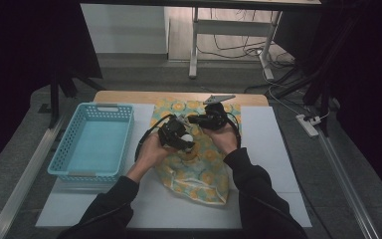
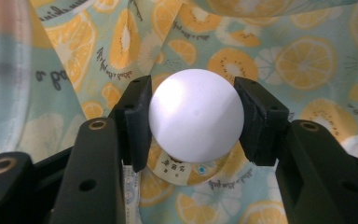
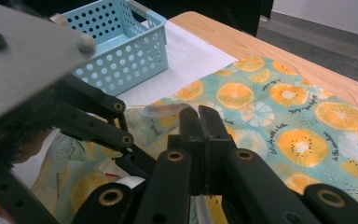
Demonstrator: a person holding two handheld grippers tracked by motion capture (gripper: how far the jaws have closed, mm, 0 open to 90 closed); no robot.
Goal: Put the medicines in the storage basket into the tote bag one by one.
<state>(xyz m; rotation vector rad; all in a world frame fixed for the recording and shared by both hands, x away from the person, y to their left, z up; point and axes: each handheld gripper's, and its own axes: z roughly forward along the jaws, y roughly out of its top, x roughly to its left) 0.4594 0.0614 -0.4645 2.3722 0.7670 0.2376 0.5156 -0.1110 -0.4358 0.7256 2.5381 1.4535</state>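
A white ball [image 2: 196,114] sits between the jaws of my left gripper [image 2: 195,122], which is shut on it from both sides. In the high view this gripper [image 1: 180,138] holds the ball [image 1: 186,138] over a plastic bag [image 1: 205,167] printed with orange and lemon slices, lying in the middle of the table. Behind the ball lies the bag's printed surface [image 2: 121,42], with a translucent rim strip [image 2: 9,74] raised at the left. My right gripper [image 3: 199,114] is shut, pinching that thin clear rim [image 3: 161,110]; it stands just right of the left one [image 1: 200,120].
A light blue perforated basket [image 1: 97,142] stands left of the bag on a white mat [image 1: 273,149]; its wall [image 3: 121,51] is close behind the left gripper's linkage. Beyond the bag lies the wooden table edge [image 1: 179,95]. Cables and a power strip [image 1: 308,124] lie on the floor.
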